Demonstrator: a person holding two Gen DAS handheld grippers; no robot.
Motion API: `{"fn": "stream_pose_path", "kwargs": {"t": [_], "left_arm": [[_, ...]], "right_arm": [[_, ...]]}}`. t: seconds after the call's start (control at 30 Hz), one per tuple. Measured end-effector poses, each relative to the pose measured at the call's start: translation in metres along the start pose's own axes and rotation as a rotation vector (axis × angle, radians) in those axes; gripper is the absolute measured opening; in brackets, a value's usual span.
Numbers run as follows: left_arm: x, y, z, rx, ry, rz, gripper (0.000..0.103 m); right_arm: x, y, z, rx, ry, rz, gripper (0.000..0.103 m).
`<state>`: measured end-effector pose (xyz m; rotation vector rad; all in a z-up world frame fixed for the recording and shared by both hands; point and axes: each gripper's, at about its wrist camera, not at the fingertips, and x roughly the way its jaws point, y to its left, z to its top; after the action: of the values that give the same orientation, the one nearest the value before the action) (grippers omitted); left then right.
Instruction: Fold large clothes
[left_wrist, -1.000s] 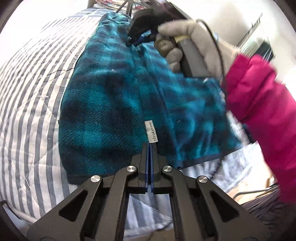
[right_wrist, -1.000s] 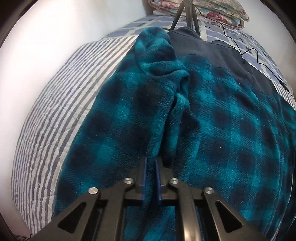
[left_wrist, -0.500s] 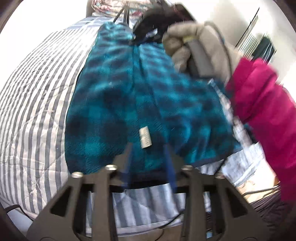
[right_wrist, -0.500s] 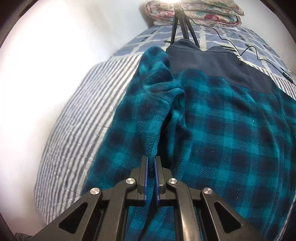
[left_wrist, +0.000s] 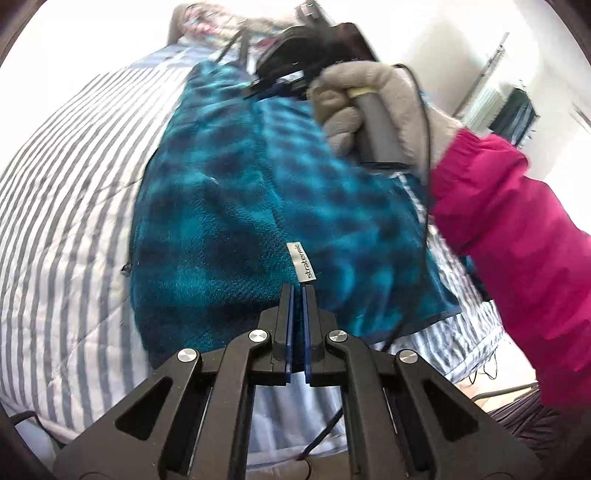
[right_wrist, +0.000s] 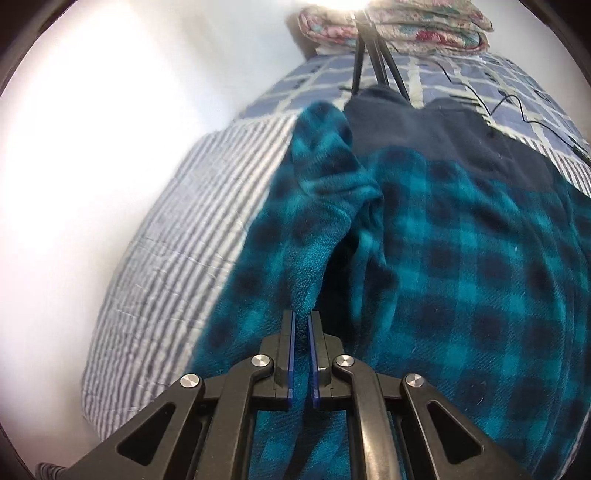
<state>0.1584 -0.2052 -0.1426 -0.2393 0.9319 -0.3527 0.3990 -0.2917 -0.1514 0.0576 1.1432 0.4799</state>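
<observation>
- A bedroom in a home: most of both views is filled by a bed (left_wrist: 66, 206) made up with a blue-and-white striped quilt.
- Toward the head of the bed, the cover changes to a blue checked pattern (right_wrist: 436, 81), like a second bedspread or pillow area.
- A stack of folded floral bedding (right_wrist: 399, 29) sits at the head end, against the plain white wall (right_wrist: 92, 129).
- A teal plaid fleece garment (right_wrist: 461, 258) lies spread on the bed.
- A dark tripod (right_wrist: 373, 55) and thin black cables (right_wrist: 517, 103) on the bed point to a recording set-up in this domestic room.
</observation>
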Motion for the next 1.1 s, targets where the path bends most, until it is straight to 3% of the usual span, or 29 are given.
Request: {"fn": "stream_pose_path", "kwargs": {"t": [0.1, 0.3, 0.4, 0.47, 0.57, 0.63, 0.7, 0.77, 0.87, 0.9, 1.03, 1.1], "left_arm": [[0.018, -0.005, -0.008, 0.008, 0.036, -0.010, 0.001], [0.047, -0.008, -0.019, 0.063, 0.109, -0.006, 0.001], [0.036, -0.009, -0.018, 0.070, 0.116, -0.023, 0.002], [0.027, -0.007, -0.015, 0.069, 0.114, -0.040, 0.003], [-0.002, -0.002, -0.015, 0.037, 0.086, -0.090, 0.016], [-0.019, 0.001, -0.013, 0.030, 0.052, -0.096, 0.018], [-0.026, 0.003, -0.009, 0.016, 0.019, -0.082, 0.018], [-0.029, 0.012, -0.001, 0.001, -0.020, -0.018, 0.018], [-0.015, 0.030, 0.004, -0.031, -0.025, 0.070, 0.018], [-0.010, 0.038, 0.006, -0.012, -0.047, 0.055, 0.018], [0.018, 0.060, -0.007, -0.048, 0.047, 0.104, 0.018], [0.029, 0.068, -0.015, -0.075, 0.087, 0.094, 0.018]], "right_arm": [[0.001, -0.016, -0.002, 0.050, -0.011, 0.018, 0.004], [0.034, -0.040, -0.021, 0.075, 0.042, -0.051, 0.003], [0.035, -0.035, -0.022, 0.048, 0.038, -0.078, 0.005], [0.025, -0.028, -0.019, 0.014, 0.032, -0.105, 0.016], [-0.001, -0.012, -0.018, -0.064, -0.027, -0.149, 0.020], [-0.015, 0.003, -0.022, -0.119, -0.054, -0.108, 0.021], [-0.025, 0.020, -0.028, -0.177, -0.088, -0.062, 0.022], [-0.021, 0.035, -0.036, -0.232, -0.087, -0.039, 0.022], [-0.002, 0.044, -0.046, -0.279, -0.065, -0.075, 0.023], [0.004, 0.043, -0.049, -0.276, -0.063, -0.084, 0.023], [0.027, 0.019, -0.055, -0.261, -0.034, -0.160, 0.020], [0.034, 0.008, -0.056, -0.258, -0.007, -0.147, 0.017]]}}
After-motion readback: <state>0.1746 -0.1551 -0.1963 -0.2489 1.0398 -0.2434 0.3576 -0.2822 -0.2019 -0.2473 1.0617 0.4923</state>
